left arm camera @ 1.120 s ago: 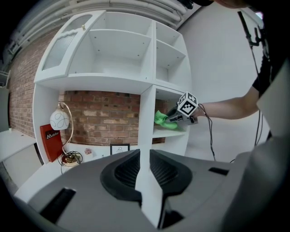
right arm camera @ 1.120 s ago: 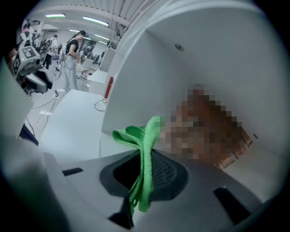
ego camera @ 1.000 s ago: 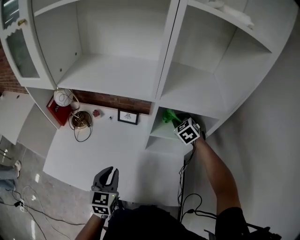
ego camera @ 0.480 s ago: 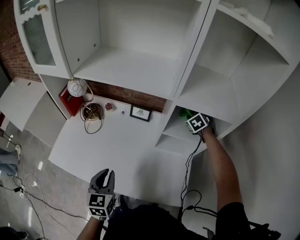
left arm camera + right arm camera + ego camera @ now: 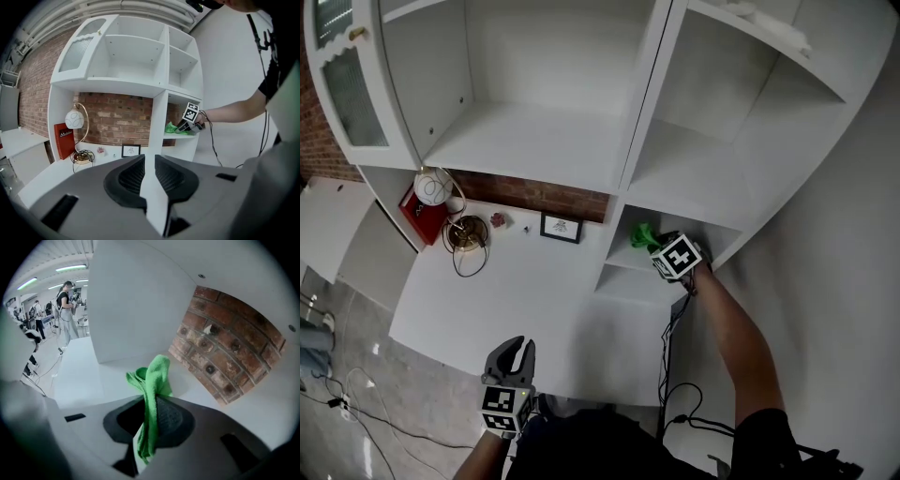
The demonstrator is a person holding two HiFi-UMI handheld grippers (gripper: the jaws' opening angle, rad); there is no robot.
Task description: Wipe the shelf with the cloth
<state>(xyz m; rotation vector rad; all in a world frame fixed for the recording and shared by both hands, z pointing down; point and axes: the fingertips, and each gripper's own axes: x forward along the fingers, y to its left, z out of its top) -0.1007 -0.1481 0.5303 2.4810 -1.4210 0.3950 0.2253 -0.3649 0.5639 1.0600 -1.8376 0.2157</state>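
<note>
Green bunched fabric cloth (image 5: 643, 234) lies, in the head view, on the floor of the small lower compartment of the tall white wooden shelf unit (image 5: 623, 266), pinched at its near end by the right gripper (image 5: 656, 247), which reaches in from the right on an outstretched arm. The left gripper (image 5: 517, 345) hangs low over the near edge of the white desk top (image 5: 534, 295), well apart from the cloth. At the back of the desk stand a small black-framed picture (image 5: 562, 227), a red book (image 5: 418, 218) and a lamp with a white globe shade (image 5: 431, 188). In the left gripper view, the left gripper (image 5: 150, 161) has its two dark ribbed pads a narrow gap apart with nothing between them; beyond, the shelf unit (image 5: 158, 89) stands against red brick, and the right gripper (image 5: 184, 127) touches the cloth (image 5: 172, 127) in the compartment. In the right gripper view, the right gripper (image 5: 149, 403) is closed onto the cloth (image 5: 153, 378), whose folds stick out past the jaw tips above the white compartment floor (image 5: 89, 373), with the red brick back wall (image 5: 225, 352) to the right.
</note>
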